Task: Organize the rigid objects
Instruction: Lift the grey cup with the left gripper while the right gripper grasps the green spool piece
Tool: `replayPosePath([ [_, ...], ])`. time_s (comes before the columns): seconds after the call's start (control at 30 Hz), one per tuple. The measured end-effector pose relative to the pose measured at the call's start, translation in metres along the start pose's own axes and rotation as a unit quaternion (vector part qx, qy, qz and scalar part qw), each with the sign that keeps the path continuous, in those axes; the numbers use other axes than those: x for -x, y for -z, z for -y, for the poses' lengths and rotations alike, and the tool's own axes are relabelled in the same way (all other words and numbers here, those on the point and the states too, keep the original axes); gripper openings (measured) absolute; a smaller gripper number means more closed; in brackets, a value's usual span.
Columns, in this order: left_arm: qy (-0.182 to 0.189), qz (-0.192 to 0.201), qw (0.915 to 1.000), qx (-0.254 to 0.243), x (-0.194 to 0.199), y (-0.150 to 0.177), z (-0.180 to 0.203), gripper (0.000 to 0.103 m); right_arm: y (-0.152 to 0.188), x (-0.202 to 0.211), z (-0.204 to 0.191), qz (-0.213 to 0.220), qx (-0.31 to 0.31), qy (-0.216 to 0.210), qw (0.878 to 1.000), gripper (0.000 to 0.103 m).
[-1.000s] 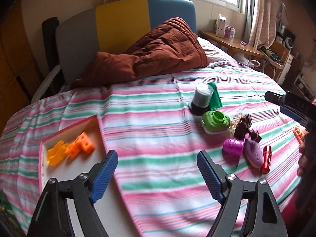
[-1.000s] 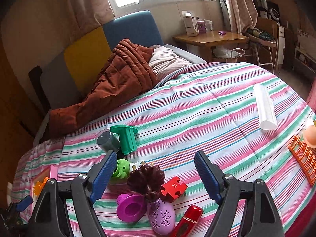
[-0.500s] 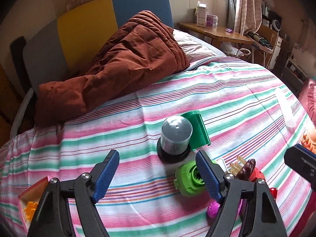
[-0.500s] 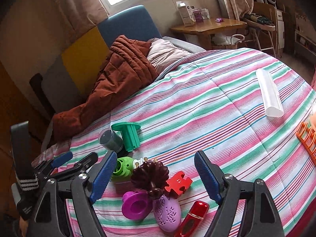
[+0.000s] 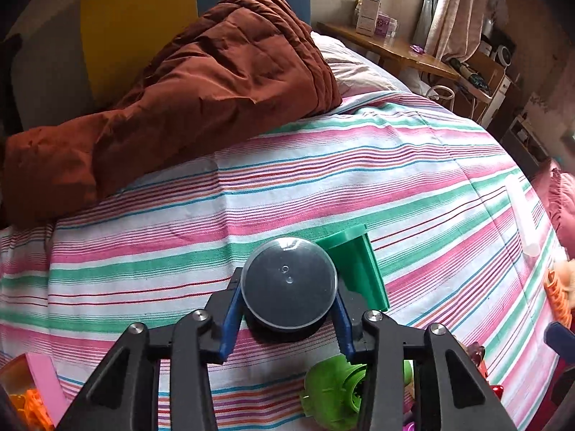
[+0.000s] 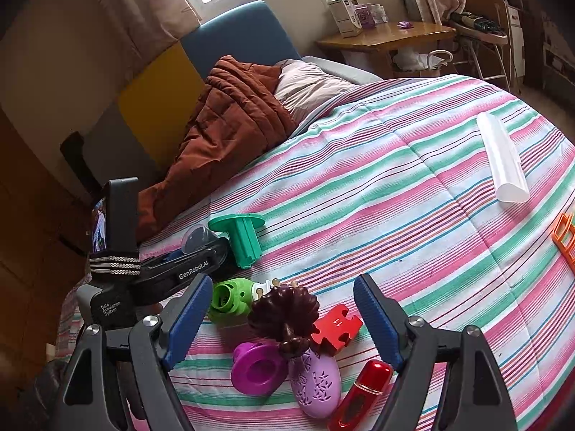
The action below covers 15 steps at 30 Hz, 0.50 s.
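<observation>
Little sorted: left hand-held gripper closing around the grey jar; right hand-held gripper gapes over toys left on the bed.

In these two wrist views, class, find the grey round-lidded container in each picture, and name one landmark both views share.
Left wrist view: the grey round-lidded container sits low centre, between the closing blue fingers of the left gripper.
Right wrist view: the container is left of centre, partly hidden behind the left gripper.
Shared landmark: the dark green flanged piece right beside it.
</observation>
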<state>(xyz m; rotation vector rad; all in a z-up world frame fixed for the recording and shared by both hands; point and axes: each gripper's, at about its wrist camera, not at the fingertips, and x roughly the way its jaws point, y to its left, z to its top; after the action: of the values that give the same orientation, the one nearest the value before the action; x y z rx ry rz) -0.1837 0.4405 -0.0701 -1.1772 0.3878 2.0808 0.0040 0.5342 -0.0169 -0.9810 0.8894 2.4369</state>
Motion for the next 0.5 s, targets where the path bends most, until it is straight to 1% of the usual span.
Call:
replayPosePath([
  [0.2, -0.001, 0.017, 0.9998, 0.007, 0.027, 0.023, -0.015, 0.044, 0.000, 0.000, 0.000, -0.001, 0.002, 0.006, 1.000, 0.082],
  [0.37, -0.004, 0.018, 0.9996, 0.023, 0.055, 0.052, -0.031, 0.043, 0.001, -0.001, -0.003, -0.002, 0.010, 0.014, 1.000, 0.082],
  [0.43, -0.001, 0.021, 0.9994, 0.028, 0.068, 0.065, -0.036, 0.042, 0.002, -0.001, -0.005, -0.002, 0.016, 0.015, 1.000, 0.082],
  [0.47, 0.000, 0.022, 0.9993, 0.031, 0.074, 0.071, -0.038, 0.040, 0.003, -0.001, -0.007, -0.002, 0.020, 0.015, 1.000, 0.082],
  [0.5, 0.002, 0.021, 0.9992, 0.034, 0.081, 0.077, -0.041, 0.024, 0.004, -0.002, -0.009, -0.003, 0.026, 0.015, 1.000, 0.082],
])
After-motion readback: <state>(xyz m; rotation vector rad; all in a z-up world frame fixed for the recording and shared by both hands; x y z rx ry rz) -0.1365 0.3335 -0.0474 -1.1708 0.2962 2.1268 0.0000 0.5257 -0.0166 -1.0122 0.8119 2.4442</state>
